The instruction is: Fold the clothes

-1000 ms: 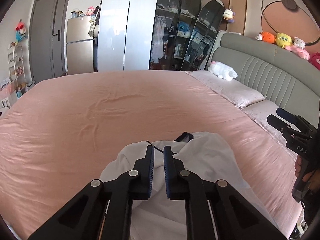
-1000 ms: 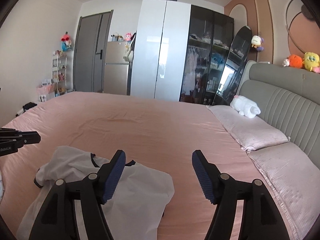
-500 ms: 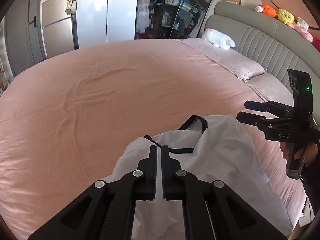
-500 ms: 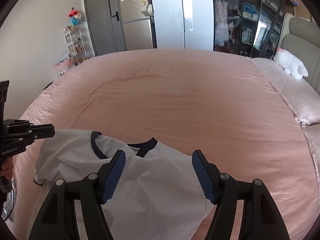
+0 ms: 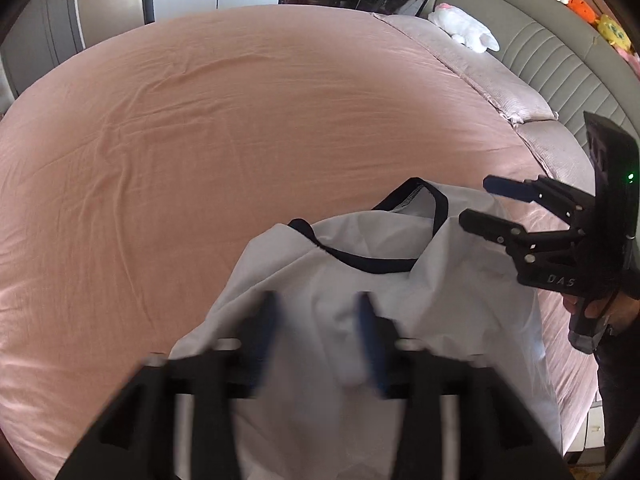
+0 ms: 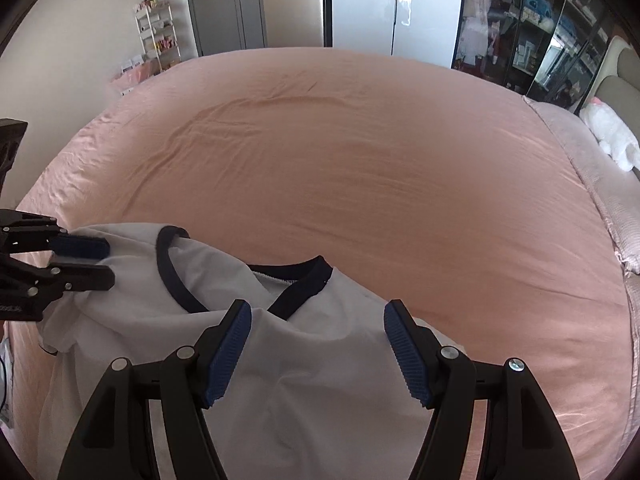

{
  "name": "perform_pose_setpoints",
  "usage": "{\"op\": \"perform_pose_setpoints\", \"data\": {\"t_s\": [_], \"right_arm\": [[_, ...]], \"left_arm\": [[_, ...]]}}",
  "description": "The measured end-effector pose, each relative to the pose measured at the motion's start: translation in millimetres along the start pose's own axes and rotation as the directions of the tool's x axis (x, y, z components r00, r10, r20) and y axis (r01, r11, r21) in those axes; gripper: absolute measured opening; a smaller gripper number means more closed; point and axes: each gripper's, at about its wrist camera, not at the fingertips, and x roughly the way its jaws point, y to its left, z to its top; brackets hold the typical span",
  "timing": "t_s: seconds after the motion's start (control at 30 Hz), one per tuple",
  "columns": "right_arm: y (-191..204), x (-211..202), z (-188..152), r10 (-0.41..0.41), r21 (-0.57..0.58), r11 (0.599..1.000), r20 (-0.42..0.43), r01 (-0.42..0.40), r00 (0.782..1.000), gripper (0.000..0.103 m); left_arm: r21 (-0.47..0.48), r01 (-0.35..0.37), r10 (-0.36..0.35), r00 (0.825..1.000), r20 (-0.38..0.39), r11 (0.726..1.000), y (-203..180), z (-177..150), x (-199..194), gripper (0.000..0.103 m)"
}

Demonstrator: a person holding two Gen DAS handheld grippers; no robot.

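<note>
One white T-shirt (image 6: 304, 364) with navy trim lies crumpled at the lower centre of both views, on the near edge of the pink bed (image 6: 360, 168). It looks thin, light and limp — it should drape and bunch rather than hold a shape, so the shoulder seams either side of the navy collar (image 6: 304, 276) seem the best grips. In the left view, the left gripper (image 5: 318, 332) is blurred, its jaws opening above the cloth; the right gripper (image 6: 318, 352) stands wide — nothing pinched.
</note>
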Motion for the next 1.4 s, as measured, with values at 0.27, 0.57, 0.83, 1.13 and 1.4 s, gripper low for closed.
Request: {"op": "perform_pose_setpoints", "data": {"t_s": [0.27,0.57,0.83,1.13,1.4], "right_arm": [[-1,29,-7,0.019,0.027,1.000,-0.077,-0.017,0.997,0.069],[4,36,-14,0.010,-0.018,1.000,-0.084,-0.011,0.996,0.065],[13,29,-26,-0.045,-0.045,0.998,-0.005,0.045,0.999,0.013],[39,-7,-67,-0.054,-0.031,0.998,0.087,0.056,0.995,0.004],[47,-62,-109,0.054,0.073,0.995,0.086,-0.060,0.995,0.003]], "left_arm": [[-0.007,-0.046,0.046,0.999,-0.004,0.999,6,15,11,0.088],[-0.105,0.065,-0.069,0.997,-0.031,0.992,25,5,39,0.087],[-0.142,0.125,-0.115,0.990,0.081,0.982,23,-19,33,0.051],[-0.222,0.166,-0.114,0.967,0.228,0.961,7,-58,1,0.021],[-0.103,0.106,-0.079,0.967,0.243,0.989,-34,-103,-44,0.019]]}}
